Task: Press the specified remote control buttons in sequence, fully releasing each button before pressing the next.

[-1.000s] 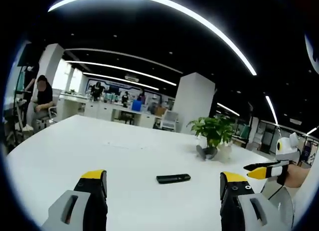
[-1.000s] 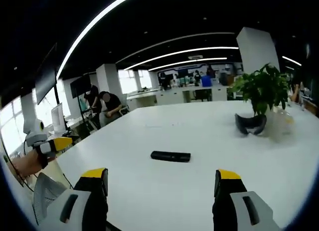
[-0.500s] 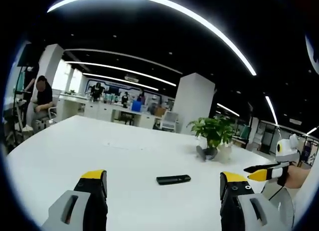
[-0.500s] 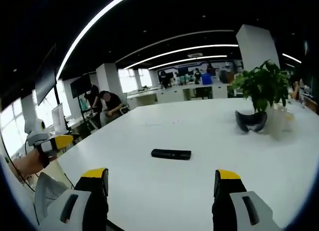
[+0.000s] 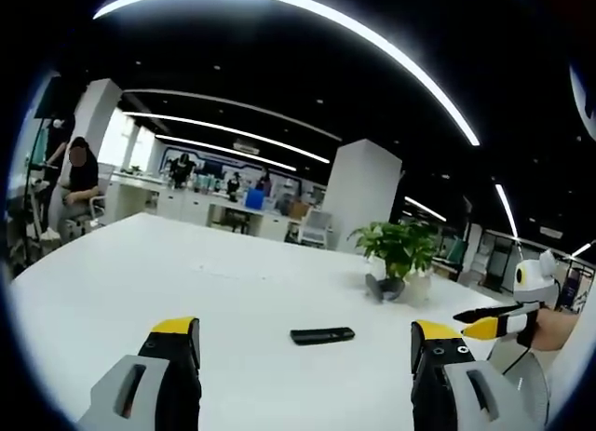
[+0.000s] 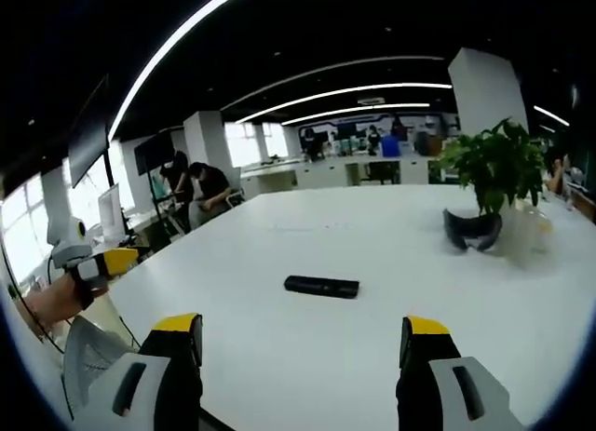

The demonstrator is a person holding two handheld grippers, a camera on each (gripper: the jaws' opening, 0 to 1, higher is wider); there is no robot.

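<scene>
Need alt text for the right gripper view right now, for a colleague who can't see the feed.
A black remote control lies flat on a white table, ahead of the open right gripper, which holds nothing. A potted plant stands at the far right, and the left gripper shows at the left edge.

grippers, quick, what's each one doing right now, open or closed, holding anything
Left hand-held gripper: open, holding nothing, short of the remote control.
Right hand-held gripper: open, holding nothing, also short of the remote.
</scene>
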